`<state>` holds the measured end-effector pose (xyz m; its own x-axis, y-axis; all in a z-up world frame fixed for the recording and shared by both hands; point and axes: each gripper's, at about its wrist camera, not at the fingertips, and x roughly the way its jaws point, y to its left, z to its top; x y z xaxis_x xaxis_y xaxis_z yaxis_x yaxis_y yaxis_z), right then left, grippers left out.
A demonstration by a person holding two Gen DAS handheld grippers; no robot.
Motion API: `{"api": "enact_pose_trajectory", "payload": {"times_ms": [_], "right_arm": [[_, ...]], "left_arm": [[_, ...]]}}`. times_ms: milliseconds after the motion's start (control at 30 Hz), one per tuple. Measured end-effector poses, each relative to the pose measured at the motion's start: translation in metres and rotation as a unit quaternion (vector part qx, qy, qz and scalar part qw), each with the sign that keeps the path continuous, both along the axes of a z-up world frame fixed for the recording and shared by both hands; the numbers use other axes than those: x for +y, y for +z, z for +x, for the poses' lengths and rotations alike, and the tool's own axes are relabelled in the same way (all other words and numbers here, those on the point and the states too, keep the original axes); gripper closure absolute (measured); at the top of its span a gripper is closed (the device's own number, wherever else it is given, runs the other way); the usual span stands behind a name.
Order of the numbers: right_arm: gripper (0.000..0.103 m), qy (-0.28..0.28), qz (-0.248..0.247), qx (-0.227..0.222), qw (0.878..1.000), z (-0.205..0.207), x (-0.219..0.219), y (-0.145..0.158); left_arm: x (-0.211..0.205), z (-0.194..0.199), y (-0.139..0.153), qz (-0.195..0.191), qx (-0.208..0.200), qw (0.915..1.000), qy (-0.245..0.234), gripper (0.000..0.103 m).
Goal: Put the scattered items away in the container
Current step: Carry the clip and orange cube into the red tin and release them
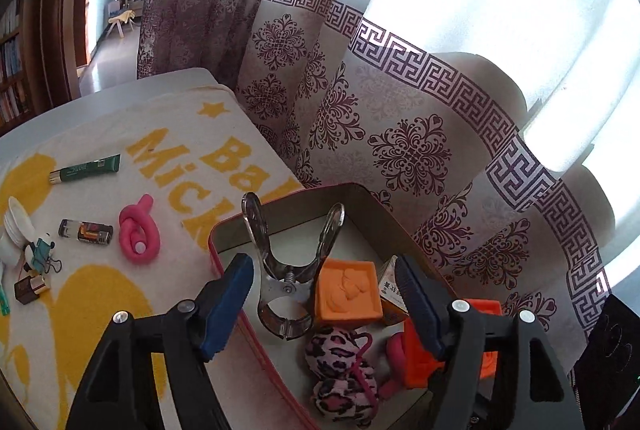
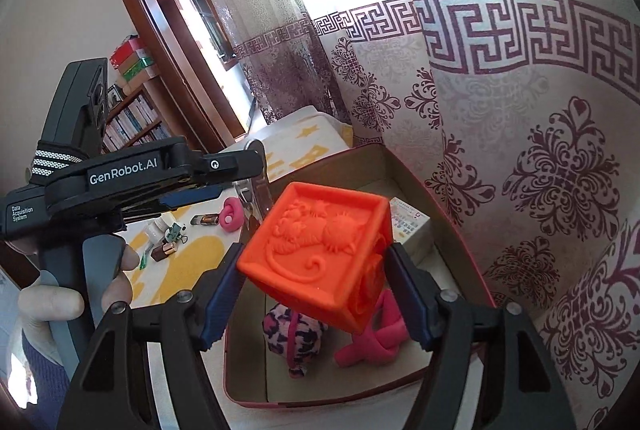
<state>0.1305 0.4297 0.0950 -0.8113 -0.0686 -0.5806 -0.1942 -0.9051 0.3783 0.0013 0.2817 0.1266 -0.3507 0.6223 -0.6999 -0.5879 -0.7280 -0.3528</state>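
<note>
— Room around the box (image 1: 224,226)?
— Hemmed in along the far wall by the patterned curtain (image 1: 400,150); open toward the towel (image 1: 100,290) on the other side. Fairly full inside, with bare floor only near the far corner.
— And the left gripper (image 1: 320,270)?
— Hanging over the box with jaws spread wide, gripping nothing (just above a shiny metal clip (image 1: 288,270) lying on the box floor).
— The right gripper (image 2: 314,266)?
— Clamped on an orange block (image 2: 320,254), tilted, held above the inside of the box. Square, matte, with a raised cat-like relief inside a rim.
— Below it?
— A fuzzy leopard-print plush (image 2: 296,334), a knotted pink foam roll (image 2: 376,334), a small printed carton (image 2: 408,226).
— Out on the towel?
— A green tube (image 1: 86,169), a second pink knot (image 1: 138,230), a small dark cylinder (image 1: 86,231), a battery (image 1: 32,288), a binder clip (image 1: 42,254). Mostly well apart from the box; only the pink knot near its rim.
</note>
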Motion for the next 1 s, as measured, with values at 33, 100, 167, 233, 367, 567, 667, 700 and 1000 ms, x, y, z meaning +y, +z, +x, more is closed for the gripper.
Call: {"api": "enact_pose_trajectory", "payload": {"times_ms": [33,100,167,233,367,567,667,700,1000], "right_arm": [[0.028,-0.002,-0.003,0.001,1.000,0.000,0.002,-0.001],[0.026,-0.007,-0.004,0.003,1.000,0.001,0.004,-0.001],[0.026,-0.008,-0.003,0.003,1.000,0.001,0.004,-0.001],[0.026,-0.008,-0.003,0.003,1.000,0.000,0.003,-0.001],[0.026,-0.006,-0.001,0.000,1.000,-0.001,-0.001,-0.001],[0.026,-0.001,0.005,0.000,1.000,-0.004,-0.009,0.001],[0.024,0.001,0.006,0.001,1.000,-0.005,-0.014,0.002],[0.024,0.002,0.006,0.001,1.000,-0.005,-0.015,0.002],[0.024,0.020,0.008,0.007,1.000,-0.013,-0.034,0.008]], "left_arm": [[-0.001,0.000,0.001,-0.002,0.005,1.0000,0.003,0.022],[-0.004,-0.001,0.002,-0.007,0.008,0.9999,0.008,0.022],[-0.008,-0.003,0.001,-0.005,0.005,0.9999,0.014,0.022],[-0.014,-0.007,0.001,-0.001,0.000,0.9997,0.023,0.022],[-0.025,-0.010,-0.003,0.000,-0.007,0.9993,0.037,0.022],[-0.040,-0.013,-0.008,0.003,-0.019,0.9983,0.055,0.022],[-0.050,-0.016,-0.011,0.008,-0.028,0.9974,0.066,0.022],[-0.053,-0.017,-0.012,0.010,-0.030,0.9970,0.071,0.022],[-0.097,-0.027,-0.021,0.021,-0.040,0.9918,0.119,0.022]]}}
